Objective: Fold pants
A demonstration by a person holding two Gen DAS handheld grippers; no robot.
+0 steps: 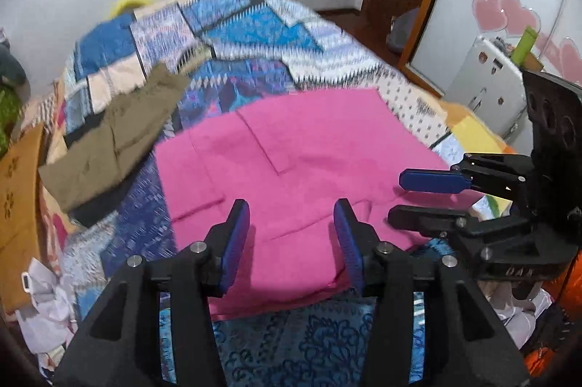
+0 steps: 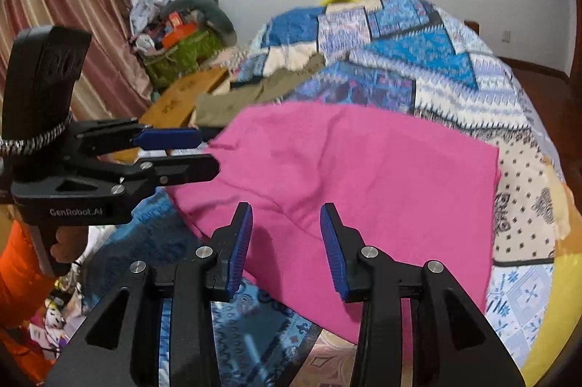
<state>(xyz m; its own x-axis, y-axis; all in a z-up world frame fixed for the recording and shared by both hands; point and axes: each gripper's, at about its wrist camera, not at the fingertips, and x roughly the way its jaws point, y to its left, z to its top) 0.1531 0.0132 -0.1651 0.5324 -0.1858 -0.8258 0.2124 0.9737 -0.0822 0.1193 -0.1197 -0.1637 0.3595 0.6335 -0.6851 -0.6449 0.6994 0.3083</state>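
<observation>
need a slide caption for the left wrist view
Left gripper and right gripper, both open and empty, over folded pink pants on a patchwork bedspread.

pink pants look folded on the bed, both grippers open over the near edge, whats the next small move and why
Probably lift both grippers clear. The pink pants lie flat, folded on the quilt; the left gripper and right gripper stand open with nothing pinched, so nothing seems left to hold.
</observation>
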